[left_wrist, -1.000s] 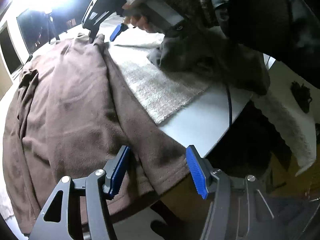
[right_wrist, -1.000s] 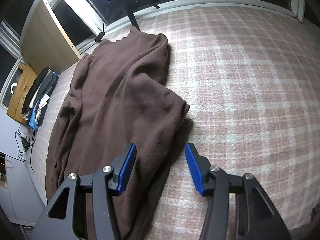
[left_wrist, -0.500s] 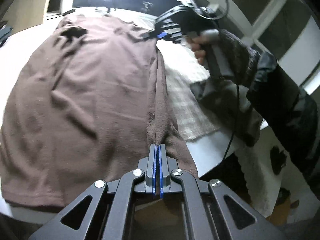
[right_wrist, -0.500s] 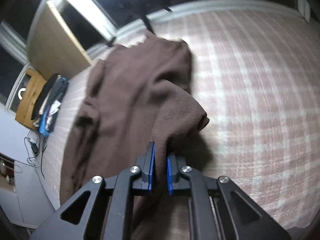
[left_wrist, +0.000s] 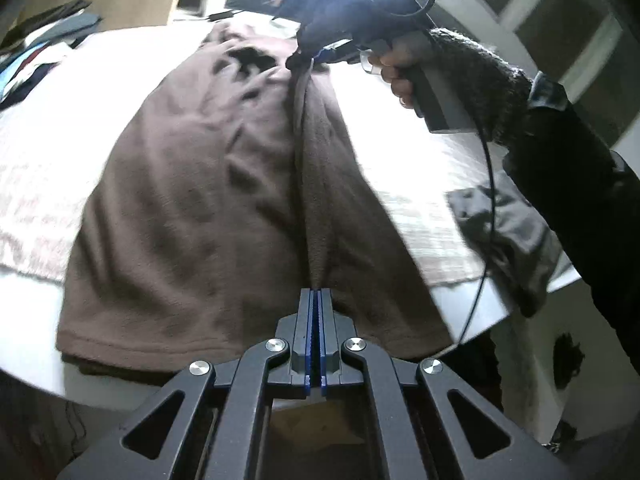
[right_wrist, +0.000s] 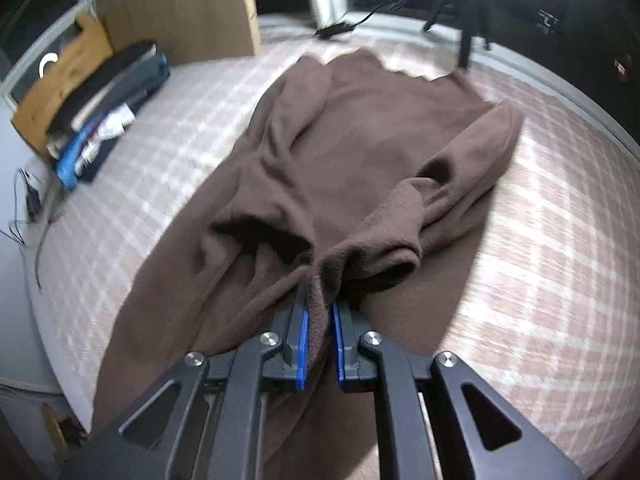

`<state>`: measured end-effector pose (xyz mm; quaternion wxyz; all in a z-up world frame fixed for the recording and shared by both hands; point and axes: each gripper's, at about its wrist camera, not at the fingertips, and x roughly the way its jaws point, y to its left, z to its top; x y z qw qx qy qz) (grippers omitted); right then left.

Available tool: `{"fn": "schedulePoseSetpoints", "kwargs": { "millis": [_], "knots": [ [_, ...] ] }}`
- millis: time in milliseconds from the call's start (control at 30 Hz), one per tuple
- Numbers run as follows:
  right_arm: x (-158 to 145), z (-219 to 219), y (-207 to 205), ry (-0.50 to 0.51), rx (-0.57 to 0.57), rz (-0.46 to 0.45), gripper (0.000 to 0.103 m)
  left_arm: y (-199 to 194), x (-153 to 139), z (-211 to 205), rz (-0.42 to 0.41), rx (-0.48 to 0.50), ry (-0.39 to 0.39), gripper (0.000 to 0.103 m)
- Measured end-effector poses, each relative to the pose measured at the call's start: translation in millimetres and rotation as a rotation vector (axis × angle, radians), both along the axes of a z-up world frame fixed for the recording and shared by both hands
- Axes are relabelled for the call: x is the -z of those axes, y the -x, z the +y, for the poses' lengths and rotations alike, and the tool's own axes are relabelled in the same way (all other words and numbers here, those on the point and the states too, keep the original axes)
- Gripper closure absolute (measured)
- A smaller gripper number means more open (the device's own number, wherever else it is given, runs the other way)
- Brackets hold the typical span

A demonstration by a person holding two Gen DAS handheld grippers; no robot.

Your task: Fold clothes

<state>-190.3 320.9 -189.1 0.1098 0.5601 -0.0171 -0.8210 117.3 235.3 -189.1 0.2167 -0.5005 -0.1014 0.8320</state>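
The brown fleece garment (right_wrist: pixel 360 152) fills the middle of both frames, spread over the checked bed cover (right_wrist: pixel 540 240). One long side edge is lifted, so I judge a lengthwise fold is in hand; the next move needs both ends carried across together. The left gripper (left_wrist: pixel 318 300), lower centre, is closed on the hem. The right gripper (right_wrist: pixel 320 312), lower centre, pinches thick fleece, its jaws narrow.

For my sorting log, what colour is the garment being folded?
Brown garment, clearest in the right wrist view.
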Motion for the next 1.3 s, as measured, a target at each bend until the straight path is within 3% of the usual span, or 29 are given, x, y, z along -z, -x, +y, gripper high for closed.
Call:
{"fn": "schedulePoseSetpoints", "kwargs": {
  "millis": [67,133,200,267,367,467,600,733,867,933,1000,1033,1067,1133,1200,1300],
  "knots": [
    [8,-7,5,0.025,-0.02,-0.031,0.075,0,0,-4,0.002,-0.012,0.017,0.101],
    [5,-7,6,0.075,-0.024,-0.042,0.07,-2,-4,-6,0.015,-0.01,0.034,0.101],
    [-9,1,1,0.173,-0.028,-0.024,0.068,-5,-10,-8,0.035,-0.008,0.055,0.102],
    [-28,13,-9,0.207,-0.019,0.011,0.057,-7,-12,-11,0.045,-0.008,0.077,0.102],
    [-49,26,-39,0.192,-0.02,0.062,0.057,-8,-13,-22,0.038,-0.02,0.096,0.102],
    [-59,32,-81,0.185,-0.044,0.076,0.058,-10,-14,-33,0.007,-0.024,0.06,0.102],
    [-45,30,-152,0.194,-0.062,0.034,0.058,-5,-10,-27,-0.055,0.012,0.016,0.072],
    [-24,31,-204,0.215,-0.011,-0.009,0.057,-4,-6,-8,-0.07,0.072,0.02,0.07],
    [-14,35,-230,0.224,0.021,-0.024,0.058,-1,2,5,-0.072,0.11,0.053,0.074],
    [-13,41,-236,0.243,0.037,-0.024,0.058,-1,4,6,-0.077,0.12,0.059,0.097],
    [-15,45,-242,0.256,0.053,0.01,0.059,-4,0,4,-0.068,0.121,0.069,0.097],
    [-16,45,-243,0.254,0.052,0.023,0.065,-5,-2,3,-0.064,0.125,0.072,0.096],
    [-16,43,-243,0.248,0.047,0.031,0.073,-4,-2,5,-0.064,0.13,0.076,0.092],
    [-15,40,-244,0.24,0.036,0.04,0.074,-4,0,7,-0.064,0.139,0.084,0.067],
    [-10,34,-242,0.234,0.021,0.024,0.075,-3,1,10,-0.064,0.148,0.091,0.052],
    [-3,28,-241,0.242,0.009,0.005,0.075,-2,3,14,-0.065,0.161,0.102,0.054]
  ]
}}
